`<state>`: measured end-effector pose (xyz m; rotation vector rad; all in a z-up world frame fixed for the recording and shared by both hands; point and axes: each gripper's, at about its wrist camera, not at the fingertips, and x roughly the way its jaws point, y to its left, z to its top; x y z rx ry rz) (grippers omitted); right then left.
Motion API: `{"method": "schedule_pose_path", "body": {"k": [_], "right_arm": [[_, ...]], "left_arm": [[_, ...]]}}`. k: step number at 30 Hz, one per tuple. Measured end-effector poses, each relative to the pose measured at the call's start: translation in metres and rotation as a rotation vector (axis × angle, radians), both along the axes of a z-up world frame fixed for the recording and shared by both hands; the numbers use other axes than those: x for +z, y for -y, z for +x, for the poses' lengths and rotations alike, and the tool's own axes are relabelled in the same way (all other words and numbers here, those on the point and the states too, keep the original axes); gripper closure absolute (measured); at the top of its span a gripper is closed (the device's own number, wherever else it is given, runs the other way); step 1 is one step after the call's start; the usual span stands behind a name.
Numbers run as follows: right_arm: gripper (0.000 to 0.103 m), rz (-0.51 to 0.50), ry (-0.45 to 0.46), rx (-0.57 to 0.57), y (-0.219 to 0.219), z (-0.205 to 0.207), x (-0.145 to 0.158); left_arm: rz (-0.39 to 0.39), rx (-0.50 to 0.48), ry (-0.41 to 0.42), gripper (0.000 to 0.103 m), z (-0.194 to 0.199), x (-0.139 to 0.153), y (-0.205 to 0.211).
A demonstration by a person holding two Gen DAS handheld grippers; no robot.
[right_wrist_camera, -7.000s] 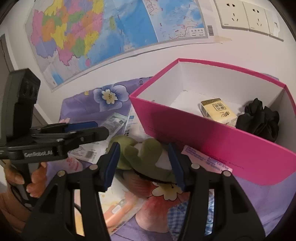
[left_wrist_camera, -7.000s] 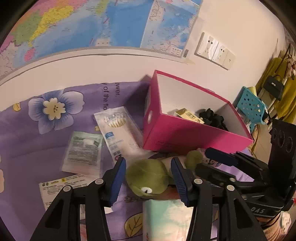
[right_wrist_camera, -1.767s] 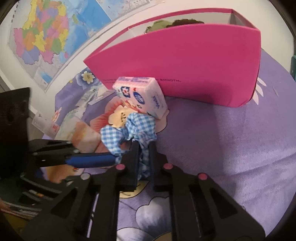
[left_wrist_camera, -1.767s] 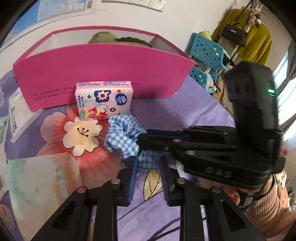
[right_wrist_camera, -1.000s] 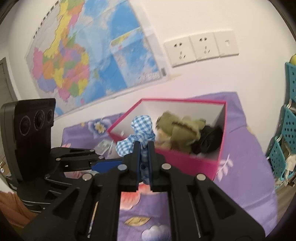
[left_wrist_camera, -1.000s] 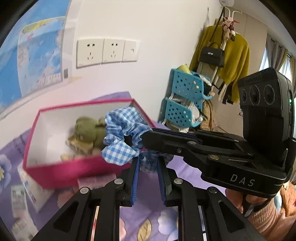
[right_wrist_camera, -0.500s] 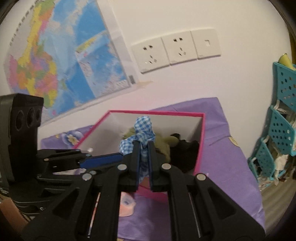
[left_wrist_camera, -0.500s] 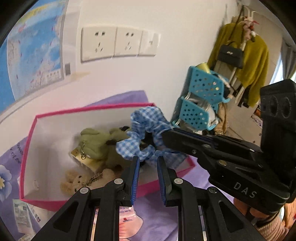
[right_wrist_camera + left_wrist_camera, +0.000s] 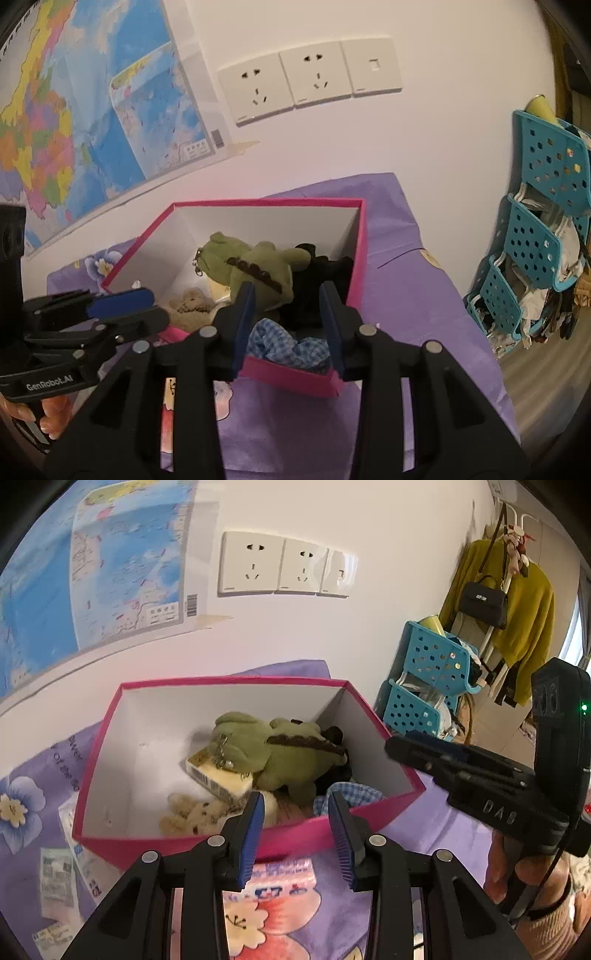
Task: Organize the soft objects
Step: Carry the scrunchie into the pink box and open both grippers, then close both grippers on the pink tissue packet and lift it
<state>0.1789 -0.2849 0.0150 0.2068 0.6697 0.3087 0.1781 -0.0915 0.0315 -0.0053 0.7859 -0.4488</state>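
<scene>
Both tongs gape wide and hold nothing. Between the right gripper's [image 9: 288,325] fingers, just beyond its tips, one blue checked scrunchie [image 9: 286,347] lies inside the near corner of the pink box [image 9: 295,378]. The left gripper [image 9: 295,827] hangs over that box's near wall. Farther in sit one green plush toy [image 9: 273,749], one tan bear [image 9: 192,812], one yellow packet [image 9: 218,779] and a black fabric item [image 9: 317,280]. Three wall sockets [image 9: 310,79] lie beyond.

White wall [image 9: 369,635], map [image 9: 74,122], sockets [image 9: 284,570], teal rack [image 9: 535,236]
</scene>
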Motion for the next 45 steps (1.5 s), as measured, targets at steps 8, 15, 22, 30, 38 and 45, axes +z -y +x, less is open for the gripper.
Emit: {"method": "schedule_pose_path", "body": {"k": [8,15,22,30,38,45], "right_arm": [[0.064,0.053,0.046,0.101,-0.010,-0.026,0.014],[0.061,0.080,0.049,0.251,-0.040,-0.055,0.009],[0.057,0.087,-0.064,0.278,-0.063,-0.051,-0.034],[0.056,0.110,-0.137,0.250,-0.073,-0.036,-0.069],[0.056,0.123,-0.135,0.250,-0.077,-0.032,-0.077],[0.058,0.136,-0.137,0.249,-0.075,-0.029,-0.080]], "left_arm": [[-0.074,-0.006,0.021,0.064,-0.028,0.008,-0.025],[-0.090,0.041,0.052,0.057,-0.051,0.012,-0.060],[-0.036,0.072,-0.025,0.056,-0.044,-0.021,-0.070],[-0.007,0.044,-0.116,0.056,-0.030,-0.049,-0.058],[0.035,0.026,-0.190,0.061,-0.014,-0.063,-0.044],[0.023,-0.001,-0.215,0.066,-0.005,-0.069,-0.037]]}}
